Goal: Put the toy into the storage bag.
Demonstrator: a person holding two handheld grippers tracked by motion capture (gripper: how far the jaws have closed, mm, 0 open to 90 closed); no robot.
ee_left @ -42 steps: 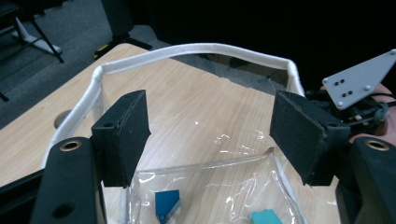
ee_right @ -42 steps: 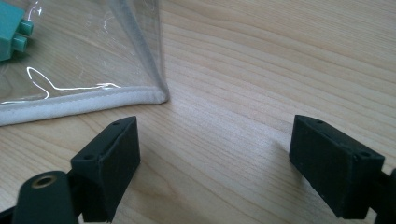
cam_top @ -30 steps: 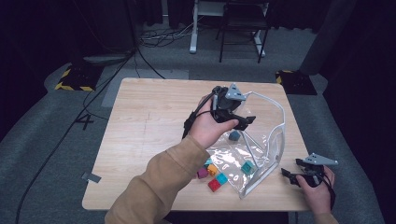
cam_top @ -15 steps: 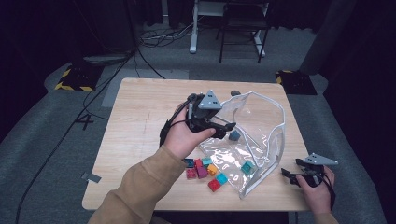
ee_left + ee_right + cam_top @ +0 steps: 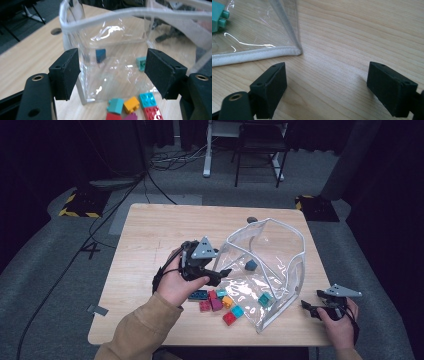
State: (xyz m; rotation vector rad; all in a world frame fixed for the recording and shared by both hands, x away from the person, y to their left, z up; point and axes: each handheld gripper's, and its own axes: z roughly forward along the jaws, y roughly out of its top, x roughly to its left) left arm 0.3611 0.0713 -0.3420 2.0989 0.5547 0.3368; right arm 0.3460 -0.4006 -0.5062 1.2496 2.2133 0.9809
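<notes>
Two tongs [image 5: 222, 272] flank pouch [image 5: 280, 255].

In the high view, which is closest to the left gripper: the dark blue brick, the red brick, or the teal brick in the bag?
1. Dark blue brick, just below the left gripper.
2. Red brick, nearer the table's front edge.
3. Teal brick, inside the clear bag.

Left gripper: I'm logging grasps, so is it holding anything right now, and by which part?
Nothing is held. The left gripper has open jaws facing the clear bag.
</notes>
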